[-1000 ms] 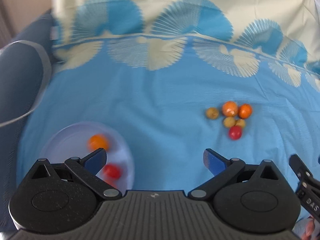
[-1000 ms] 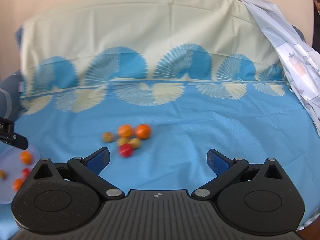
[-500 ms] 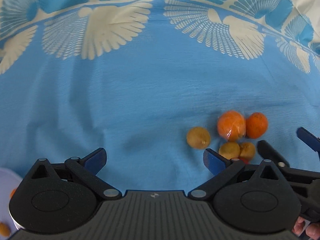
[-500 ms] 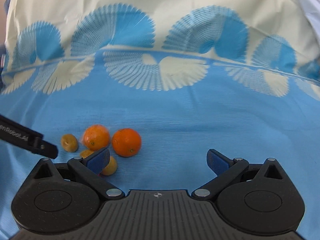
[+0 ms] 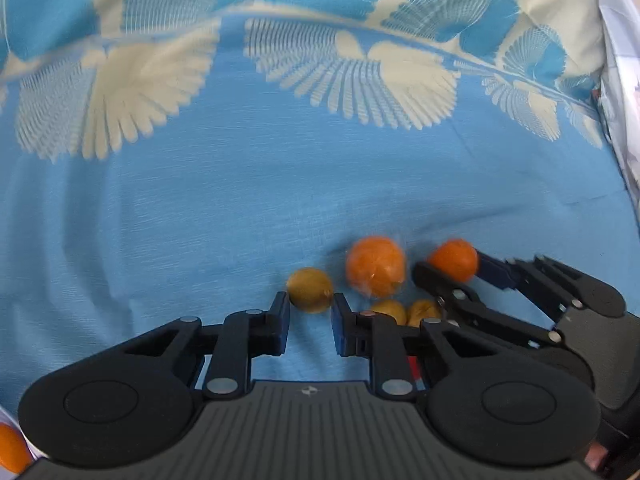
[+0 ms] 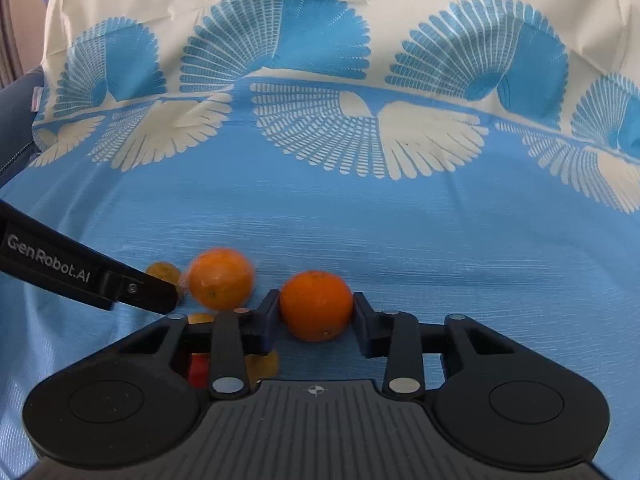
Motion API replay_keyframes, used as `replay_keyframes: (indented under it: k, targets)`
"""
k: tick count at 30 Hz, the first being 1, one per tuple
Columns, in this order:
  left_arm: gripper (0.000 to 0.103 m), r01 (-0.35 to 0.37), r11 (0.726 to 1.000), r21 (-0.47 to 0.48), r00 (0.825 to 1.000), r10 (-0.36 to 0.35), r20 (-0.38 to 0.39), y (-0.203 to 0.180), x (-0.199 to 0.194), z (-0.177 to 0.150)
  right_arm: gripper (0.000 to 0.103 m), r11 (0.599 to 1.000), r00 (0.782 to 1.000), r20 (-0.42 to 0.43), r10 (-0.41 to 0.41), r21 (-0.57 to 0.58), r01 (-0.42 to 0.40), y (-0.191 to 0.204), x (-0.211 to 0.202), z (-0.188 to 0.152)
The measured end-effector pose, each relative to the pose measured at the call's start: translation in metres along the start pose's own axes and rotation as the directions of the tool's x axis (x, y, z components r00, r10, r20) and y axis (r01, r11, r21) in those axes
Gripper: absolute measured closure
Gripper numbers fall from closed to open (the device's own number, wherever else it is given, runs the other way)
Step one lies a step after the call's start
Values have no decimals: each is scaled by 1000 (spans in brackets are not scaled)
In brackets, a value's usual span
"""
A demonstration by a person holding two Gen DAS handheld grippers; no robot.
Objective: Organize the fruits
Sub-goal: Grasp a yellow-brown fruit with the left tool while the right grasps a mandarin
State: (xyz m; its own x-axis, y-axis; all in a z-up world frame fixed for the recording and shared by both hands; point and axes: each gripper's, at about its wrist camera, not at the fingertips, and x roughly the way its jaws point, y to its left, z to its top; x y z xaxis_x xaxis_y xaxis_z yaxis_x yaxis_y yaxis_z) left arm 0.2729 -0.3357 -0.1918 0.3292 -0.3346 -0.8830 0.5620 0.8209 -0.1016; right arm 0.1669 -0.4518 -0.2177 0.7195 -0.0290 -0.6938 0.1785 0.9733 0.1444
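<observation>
The right gripper (image 6: 316, 316) was closing its jaws on the orange (image 6: 316, 306) between its pads, to lift it, while the left gripper (image 5: 310, 314) sat clamped narrow on the small yellow fruit (image 5: 310, 290) at its fingertips.

red fruit (image 6: 199, 368): mostly hidden behind right gripper's linkage | wrapped orange (image 5: 375, 266): blurred (edges smeared)

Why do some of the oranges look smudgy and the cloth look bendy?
Left wrist view: the wrapped orange and the cloth pattern are smeared by motion blur. Right wrist view: the orange between the fingers is sharp, the one beside it blurred. Both views: the fisheye lens curves the cloth.
</observation>
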Motion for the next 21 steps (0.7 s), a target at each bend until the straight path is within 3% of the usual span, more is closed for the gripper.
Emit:
replay_keyframes:
  k: [3,6,7,9,13,16,17,21]
  targets:
    - [92,9,999,33,1000,-10,29,-3,-6,-3,64,999,1000,5,-26,41,25,-3,-10,-6]
    - [90,22,999,43,1000,-22,9,-4,-6,-4,64,993,999,3,-42,106,42,-12,-27,-13]
    - [87,27,999,45,1000,-27,7,-4,-5,-4,64,992,999,4,-49,119,48,-15,-33,-16]
    - [67,18,998,52,1000,-18,1,-6,-2,-4,64,989,998,9,-67,133,65,-19,-43,-23]
    - [56,7,999,51,1000,-7,-11,-9,9,-1,64,984,997,7,-77,161,75,-25,-53,-33]
    - [59,10,999,39,1000,-9,-26,-9,18,3,64,981,996,1,-88,174,86,-30,-52,-38]
    - [78,12,999,37,1000,-12,-22,-9,19,3,64,980,996,-1,-91,177,90,-31,-50,-39]
    - [77,-22,999,41,1000,22,10,-9,9,-4,64,976,995,3,-97,197,95,-36,-47,-46]
